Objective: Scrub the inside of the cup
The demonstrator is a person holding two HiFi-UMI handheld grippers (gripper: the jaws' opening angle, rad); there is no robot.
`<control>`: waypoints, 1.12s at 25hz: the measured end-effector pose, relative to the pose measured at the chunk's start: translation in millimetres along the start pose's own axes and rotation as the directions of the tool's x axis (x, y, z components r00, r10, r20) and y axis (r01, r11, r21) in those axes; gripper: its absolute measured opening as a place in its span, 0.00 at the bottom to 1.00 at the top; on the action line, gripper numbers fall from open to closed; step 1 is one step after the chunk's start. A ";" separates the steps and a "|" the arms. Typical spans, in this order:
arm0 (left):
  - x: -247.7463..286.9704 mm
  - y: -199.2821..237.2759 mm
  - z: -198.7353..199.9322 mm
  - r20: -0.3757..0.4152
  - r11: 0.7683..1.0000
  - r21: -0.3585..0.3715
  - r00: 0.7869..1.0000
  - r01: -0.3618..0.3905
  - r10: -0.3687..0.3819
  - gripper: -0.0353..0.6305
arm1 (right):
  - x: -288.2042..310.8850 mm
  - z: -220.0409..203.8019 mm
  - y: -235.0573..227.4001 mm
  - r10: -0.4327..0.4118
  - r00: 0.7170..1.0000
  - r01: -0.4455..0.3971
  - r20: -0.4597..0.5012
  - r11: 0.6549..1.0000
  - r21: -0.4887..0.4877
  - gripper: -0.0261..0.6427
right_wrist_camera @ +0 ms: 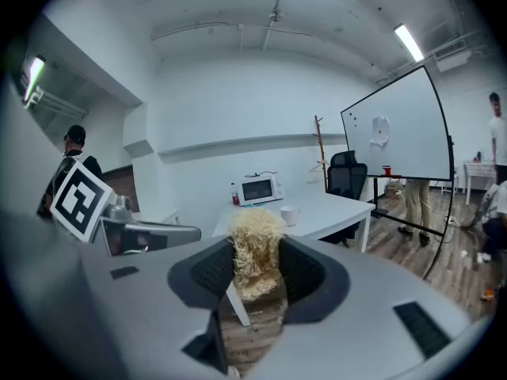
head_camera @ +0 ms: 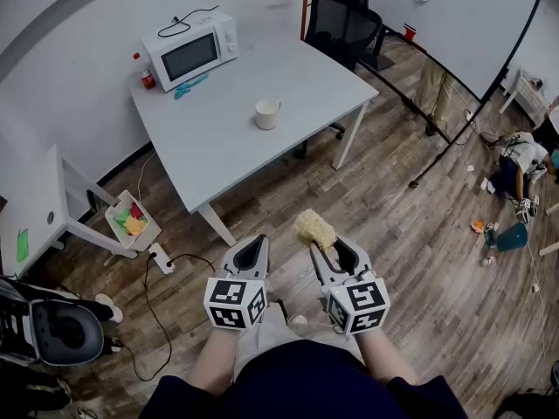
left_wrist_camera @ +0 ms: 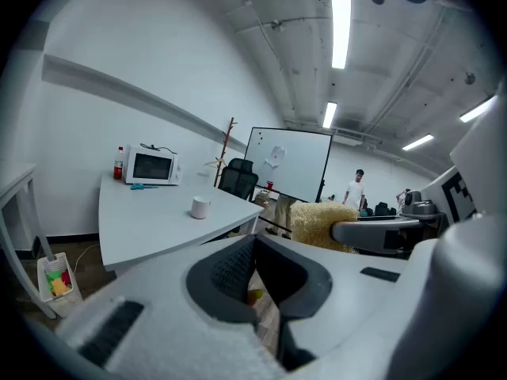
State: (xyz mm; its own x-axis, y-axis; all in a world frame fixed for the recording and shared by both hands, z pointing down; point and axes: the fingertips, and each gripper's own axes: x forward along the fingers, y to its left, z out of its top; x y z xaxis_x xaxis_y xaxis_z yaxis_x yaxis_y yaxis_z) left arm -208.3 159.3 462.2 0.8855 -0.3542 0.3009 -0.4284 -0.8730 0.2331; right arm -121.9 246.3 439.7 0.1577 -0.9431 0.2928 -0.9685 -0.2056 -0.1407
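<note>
The cup stands upright near the middle of the table, with nothing touching it. At the table's far left corner sits a microwave, a red bottle just beside it and a blue tool in front. A chair stands at the table's far side. Both grippers hang over the floor, well short of the table's near edge. The right gripper is clamped on a pale, fibrous scrubber that sticks out past its tips toward the table. The left gripper, just beside it, has its jaws closed together with nothing between them.
</note>
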 end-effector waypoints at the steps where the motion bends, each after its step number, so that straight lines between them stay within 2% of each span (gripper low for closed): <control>1: 0.6 -1.6 0.7 0.001 1.000 0.003 1.000 -0.001 0.001 0.08 | -1.0 0.1 -1.3 0.001 1.000 -0.001 -0.001 1.000 -0.001 0.29; 11: 3.7 -21.6 0.6 0.010 1.000 0.021 1.000 -0.016 0.016 0.08 | -13.1 -1.8 -10.7 0.049 0.999 -0.049 -0.007 0.999 -0.018 0.29; 19: 14.8 -36.7 -4.8 0.009 0.999 0.016 0.999 -0.031 0.031 0.08 | -14.0 -7.9 -25.0 0.095 0.995 -0.094 -0.017 0.995 0.012 0.29; 28: 60.5 -28.9 1.6 -0.024 0.999 0.028 0.999 -0.025 0.026 0.08 | 15.5 2.8 -60.6 0.077 0.997 -0.077 -0.010 0.996 0.052 0.29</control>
State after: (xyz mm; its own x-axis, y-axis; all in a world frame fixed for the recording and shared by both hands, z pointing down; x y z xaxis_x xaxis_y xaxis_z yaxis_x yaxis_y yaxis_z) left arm -142.1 162.5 472.2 0.8695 -0.3687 0.3287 -0.4455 -0.8728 0.1994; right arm -60.2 243.4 450.1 0.0803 -0.9534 0.2907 -0.9663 -0.1461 -0.2121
